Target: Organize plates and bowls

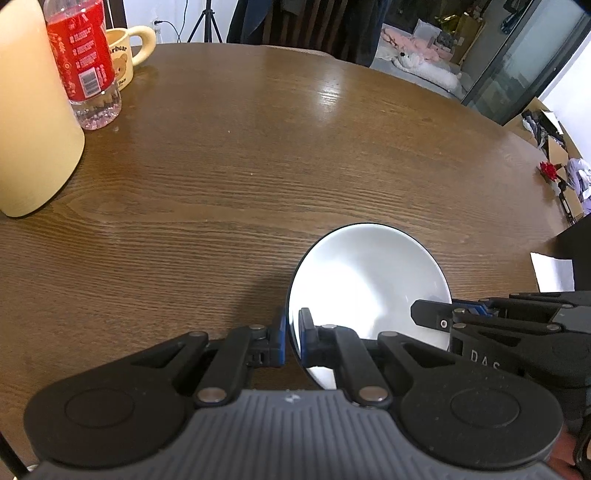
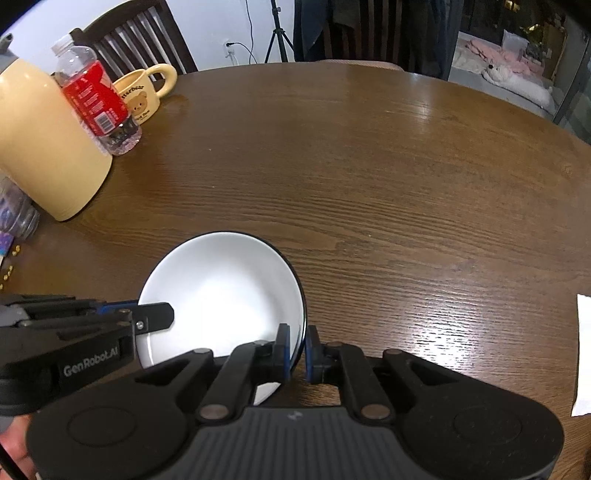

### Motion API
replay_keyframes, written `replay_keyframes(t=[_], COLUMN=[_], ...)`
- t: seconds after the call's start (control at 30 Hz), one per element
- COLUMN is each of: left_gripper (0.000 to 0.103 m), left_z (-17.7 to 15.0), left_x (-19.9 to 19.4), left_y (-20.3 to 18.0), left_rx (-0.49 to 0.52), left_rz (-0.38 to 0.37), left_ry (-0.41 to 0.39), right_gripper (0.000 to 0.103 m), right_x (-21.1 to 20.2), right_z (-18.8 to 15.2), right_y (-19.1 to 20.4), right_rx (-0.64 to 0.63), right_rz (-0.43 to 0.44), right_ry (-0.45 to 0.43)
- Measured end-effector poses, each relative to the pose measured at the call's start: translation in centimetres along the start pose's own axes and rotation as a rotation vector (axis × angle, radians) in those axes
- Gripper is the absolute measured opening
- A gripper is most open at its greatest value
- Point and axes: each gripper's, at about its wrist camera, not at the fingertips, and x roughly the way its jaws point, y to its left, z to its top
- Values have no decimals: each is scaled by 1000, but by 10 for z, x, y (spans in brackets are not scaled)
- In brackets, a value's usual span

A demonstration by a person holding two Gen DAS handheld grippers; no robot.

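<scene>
A white bowl [image 1: 365, 280] with a thin dark rim is held between both grippers over the brown wooden table [image 1: 240, 166]. My left gripper [image 1: 292, 334] is shut on the bowl's left rim, one blue pad inside and one outside. My right gripper [image 2: 297, 349] is shut on the bowl's [image 2: 221, 295] right rim in the same way. In the left wrist view the right gripper [image 1: 439, 314] reaches in from the right onto the rim. In the right wrist view the left gripper [image 2: 147, 314] comes in from the left. The bowl looks empty.
At the table's far left stand a cream jug [image 2: 44, 147], a red-labelled water bottle [image 2: 96, 99] and a yellow bear mug [image 2: 142, 96]. A white paper [image 2: 583, 350] lies at the right edge. A chair [image 2: 140, 37] and a tripod [image 2: 277, 33] stand behind the table.
</scene>
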Motion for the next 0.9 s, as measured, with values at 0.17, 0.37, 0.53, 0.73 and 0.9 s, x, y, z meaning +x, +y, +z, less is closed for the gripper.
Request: replay_keyframes(t=[0.17, 0.37, 0.53, 0.73, 0.9], left_gripper=[7, 7, 7, 7, 7], left_z=[-3, -7, -13, -22, -30], left_x=[-12, -26, -36, -48, -59], left_y=[-1, -3, -6, -9, -10], left_rx=[0, -1, 6, 9, 8], left_rz=[7, 14, 16, 14, 13], left_ry=[-18, -39, -54, -71, -81], right_gripper=[8, 8, 8, 8, 8], right_x=[-10, -25, -35, -48, -58], right_z=[-1, -8, -15, -23, -32], right_y=[6, 10, 10, 13, 16], right_rx=[-16, -33, -36, -39, -42], right_rz=[-2, 1, 5, 3, 2], right_ry=[-15, -34, -45, -61, -71])
